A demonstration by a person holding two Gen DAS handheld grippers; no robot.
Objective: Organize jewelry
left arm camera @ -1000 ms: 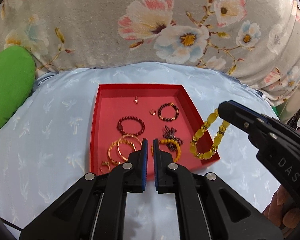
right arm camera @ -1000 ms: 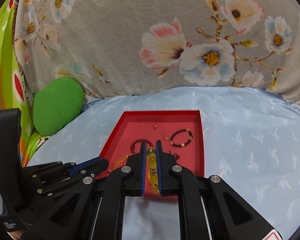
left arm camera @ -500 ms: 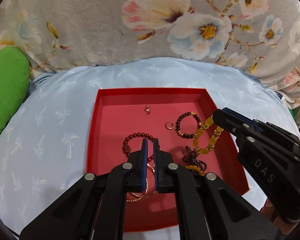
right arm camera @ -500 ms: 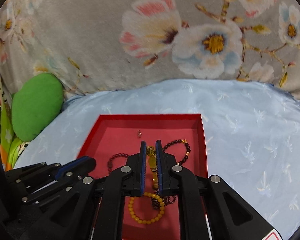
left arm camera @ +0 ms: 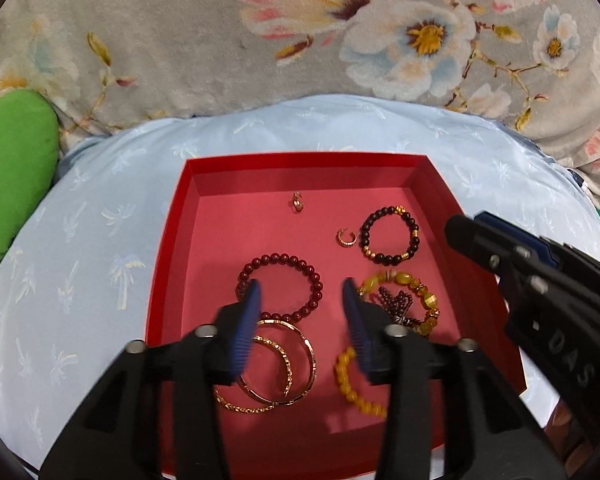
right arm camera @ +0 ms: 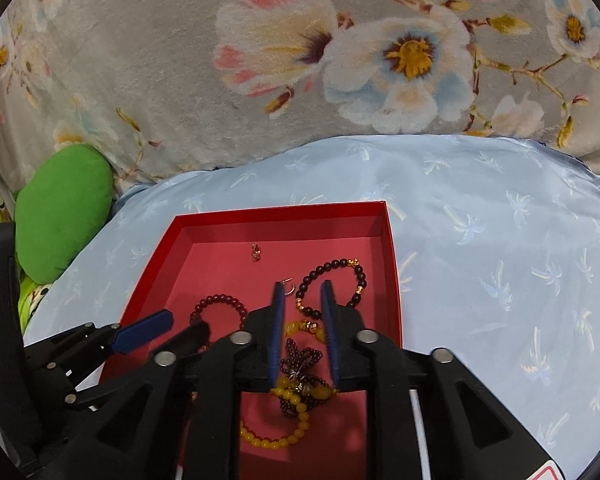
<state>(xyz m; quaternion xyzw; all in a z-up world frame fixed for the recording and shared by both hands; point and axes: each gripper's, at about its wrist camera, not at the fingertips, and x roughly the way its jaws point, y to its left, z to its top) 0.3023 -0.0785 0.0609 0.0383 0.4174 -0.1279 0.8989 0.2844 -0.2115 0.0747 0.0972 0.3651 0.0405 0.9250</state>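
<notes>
Looking along the left gripper, its jaws have just been opening and stand apart over the red tray, nothing pressed between the pads. The dark red bracelet lies straight ahead, part of its ring inside the gap, with the gold bangles just below – so this hand is the nearer one to both. From the right gripper, the jaws have likewise just been opening and grip nothing. The yellow bead strand lies under and between them on the tray floor, tangled with a dark bead cluster; the black bracelet sits just beyond the right tip – this hand is nearer those.
</notes>
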